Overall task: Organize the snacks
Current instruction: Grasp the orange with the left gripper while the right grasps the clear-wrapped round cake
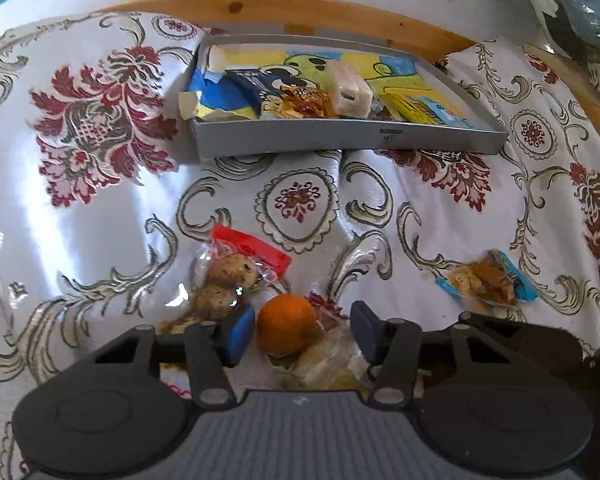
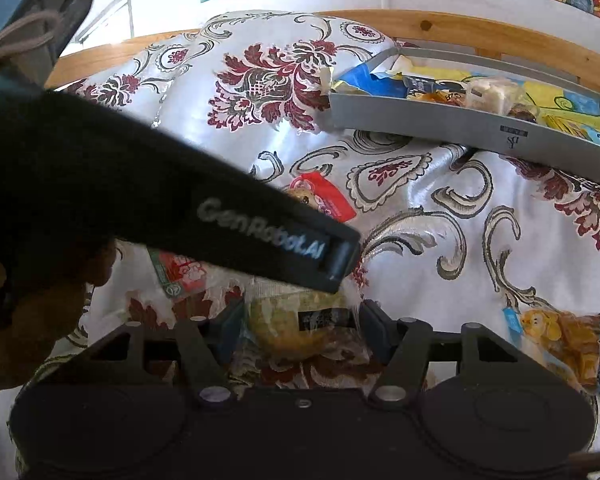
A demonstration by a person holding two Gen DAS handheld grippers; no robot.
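Orange fruit (image 1: 287, 329) sits between the open left jaws.

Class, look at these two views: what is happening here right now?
A person holds tongs in each hand over a floral cloth, sorting snacks into a grey tray that already holds several packets. The left tongs are open around an orange. The right tongs are open around a clear-wrapped yellowish snack. A red-topped cookie bag and a blue packet lie on the cloth.
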